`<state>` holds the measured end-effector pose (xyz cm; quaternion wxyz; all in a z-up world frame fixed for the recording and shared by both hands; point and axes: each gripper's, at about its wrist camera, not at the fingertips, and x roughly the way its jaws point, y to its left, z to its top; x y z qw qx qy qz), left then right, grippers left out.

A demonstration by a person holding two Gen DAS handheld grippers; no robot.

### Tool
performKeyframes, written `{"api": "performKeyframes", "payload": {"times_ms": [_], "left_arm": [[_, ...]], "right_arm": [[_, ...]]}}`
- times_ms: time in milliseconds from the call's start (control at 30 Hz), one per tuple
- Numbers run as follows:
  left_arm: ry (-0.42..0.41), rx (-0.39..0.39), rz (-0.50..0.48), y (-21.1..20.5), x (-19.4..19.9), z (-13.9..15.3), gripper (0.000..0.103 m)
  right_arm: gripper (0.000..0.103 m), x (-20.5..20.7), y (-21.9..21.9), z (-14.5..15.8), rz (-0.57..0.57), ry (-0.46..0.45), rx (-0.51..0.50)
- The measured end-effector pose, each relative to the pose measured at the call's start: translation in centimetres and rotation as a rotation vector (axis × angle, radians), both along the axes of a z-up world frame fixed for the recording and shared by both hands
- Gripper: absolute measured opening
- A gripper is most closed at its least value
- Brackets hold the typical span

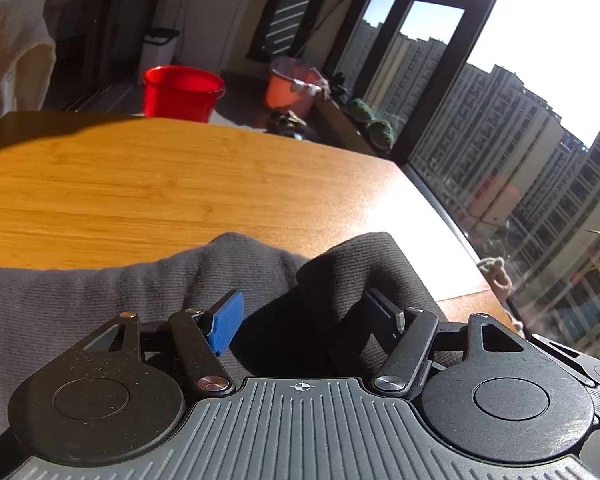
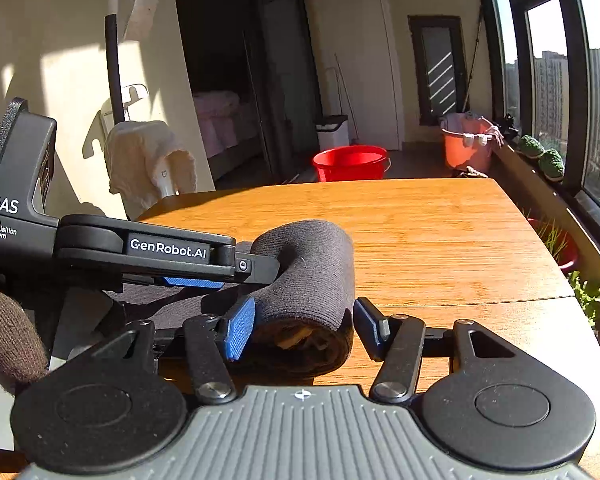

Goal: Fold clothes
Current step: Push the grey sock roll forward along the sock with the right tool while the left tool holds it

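A dark grey knitted garment (image 1: pixel 100 304) lies at the near edge of the wooden surface (image 1: pixel 180 184), and one part of it is turned over into a thick roll (image 2: pixel 312 276) that stands up from the wood. In the right wrist view this rolled end sits between the two blue pads of the right tongs (image 2: pixel 304 330). The pads stand apart; the left pad is against the cloth, and the other pad is clear of it, so nothing is clamped there.

The left tongs (image 1: pixel 304 316) are also apart. In their own view a raised fold of the cloth sits between the pads and hides most of the right one. In the right wrist view the left tongs come in from the side, and their finger lies just beside the roll, over the flat part of the garment.

The risk seems to be in the roll itself. The knit looks soft and springy, so if the tongs close on the outer layer only, the inner layers may slip out and the fold may open again. The garment also lies close to the near edge of the surface, so a pull toward the person could drag it off. The hard sunlight on the surface makes the dark cloth difficult to read, and the edges of its layers cannot be told apart.
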<state>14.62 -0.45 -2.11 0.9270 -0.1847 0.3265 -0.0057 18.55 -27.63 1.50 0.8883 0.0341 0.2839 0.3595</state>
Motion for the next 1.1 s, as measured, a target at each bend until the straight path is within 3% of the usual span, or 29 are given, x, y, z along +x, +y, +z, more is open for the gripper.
{"api": "performKeyframes", "payload": {"times_ms": [167, 300, 333, 367, 400, 500, 667, 767, 833, 933, 967, 1100], "left_arm": [[-0.004, 0.002, -0.005, 0.2, 0.0, 0.0, 0.074], [-0.019, -0.020, -0.002, 0.4, -0.1, 0.4, 0.076], [-0.024, -0.027, -0.001, 0.5, -0.2, 0.5, 0.076], [-0.028, -0.034, 0.000, 0.6, -0.2, 0.6, 0.076], [-0.033, -0.041, 0.001, 0.6, -0.3, 0.7, 0.076], [-0.046, -0.061, 0.005, 0.8, -0.4, 1.1, 0.075], [-0.072, -0.090, 0.004, 0.8, -0.6, 1.9, 0.079], [-0.073, -0.046, -0.018, -0.6, -0.1, 2.6, 0.086], [-0.074, -0.017, -0.032, -1.5, 0.3, 3.0, 0.085], [-0.058, 0.058, -0.029, -2.2, 0.8, 2.3, 0.086], [-0.057, 0.063, -0.021, -1.8, 0.7, 2.2, 0.087], [-0.054, 0.075, 0.006, -0.6, 0.2, 1.6, 0.089]], "right_arm": [[0.066, 2.1, -1.9, -1.1, -0.023, 0.162, 0.165], [0.070, 3.1, -1.6, -2.9, -0.032, 0.254, 0.206], [0.064, 3.3, -1.6, -3.0, -0.027, 0.264, 0.213], [0.051, 3.3, -1.7, -3.0, -0.021, 0.271, 0.227], [0.048, 3.4, -1.7, -2.8, -0.020, 0.268, 0.230], [0.042, 3.2, -1.7, -1.5, -0.032, 0.207, 0.184], [0.042, 0.2, 1.6, 0.4, -0.015, -0.085, -0.151], [0.044, -2.5, 4.5, 0.2, 0.014, -0.268, -0.321], [0.046, -3.6, 5.9, -0.1, 0.027, -0.349, -0.381], [0.054, -3.8, 5.6, 0.1, 0.070, -0.339, -0.341], [0.059, -3.5, 4.9, 0.4, 0.092, -0.311, -0.299], [0.062, -2.0, 1.7, 1.9, 0.145, -0.170, -0.102]]}}
